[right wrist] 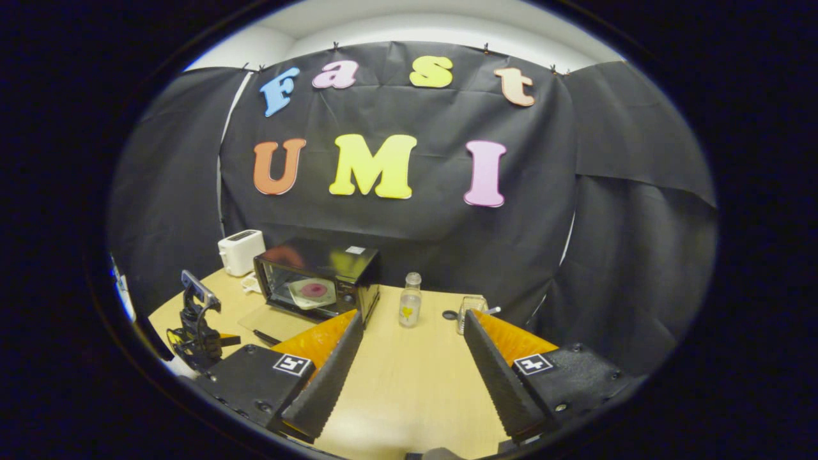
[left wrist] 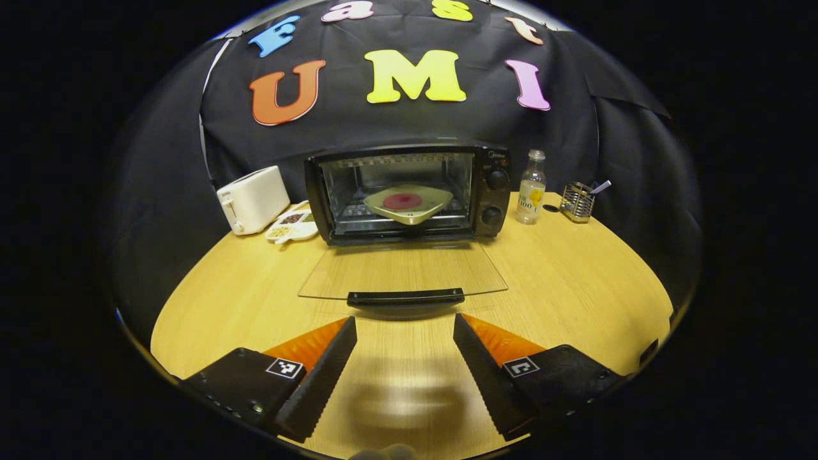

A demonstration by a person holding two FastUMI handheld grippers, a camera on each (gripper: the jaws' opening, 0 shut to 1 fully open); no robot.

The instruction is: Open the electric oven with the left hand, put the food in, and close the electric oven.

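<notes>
Right gripper view: left gripper (right wrist: 192,332) partly cut off beside oven (right wrist: 317,281).

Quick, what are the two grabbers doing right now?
Left gripper: open, holding nothing, just short of the oven door handle.
Right gripper: open, holding nothing, above the table.

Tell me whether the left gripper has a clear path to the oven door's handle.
Probably yes. The left gripper is open and faces the handle of the lowered glass door head-on, with only bare table between.
</notes>
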